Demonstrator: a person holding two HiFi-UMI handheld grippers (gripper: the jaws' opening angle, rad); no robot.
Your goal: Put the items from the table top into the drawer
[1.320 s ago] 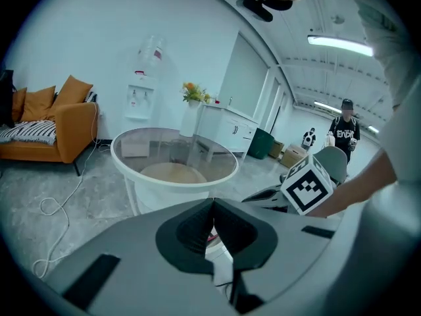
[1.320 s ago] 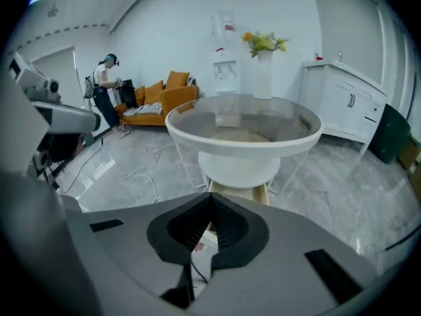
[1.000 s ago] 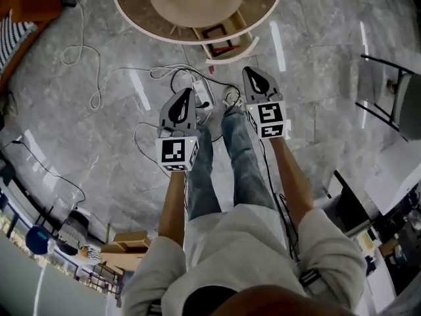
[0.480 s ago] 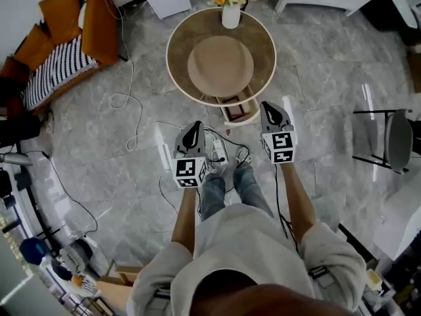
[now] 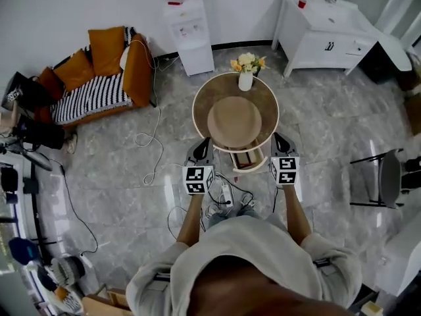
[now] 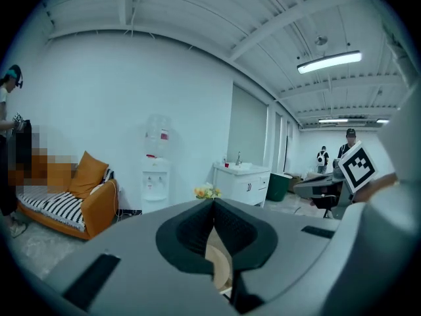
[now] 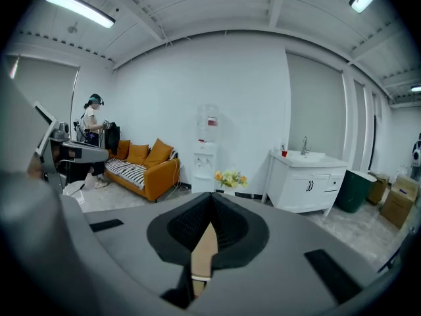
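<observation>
A round brown table (image 5: 263, 97) carries a wide tan hat (image 5: 234, 122) and a white vase of flowers (image 5: 245, 71). Under its near edge a small drawer (image 5: 245, 158) stands pulled open. My left gripper (image 5: 203, 141) hangs at the table's near left edge and my right gripper (image 5: 279, 137) at its near right edge. Both are shut with nothing in them. In the left gripper view the shut jaws (image 6: 213, 203) point level across the room, with the flowers (image 6: 206, 192) just above them. The right gripper view shows its shut jaws (image 7: 211, 196) below the flowers (image 7: 229, 178).
An orange sofa (image 5: 99, 71) stands at the back left, a water dispenser (image 5: 191, 28) behind the table and a white sink cabinet (image 5: 329, 35) at the back right. Cables and a power strip (image 5: 225, 193) lie by my feet. A dark chair (image 5: 388, 176) stands right.
Both grippers have risen together, still shut. The head view has lifted from the floor and my legs to the whole table, the sofa and the back wall.
</observation>
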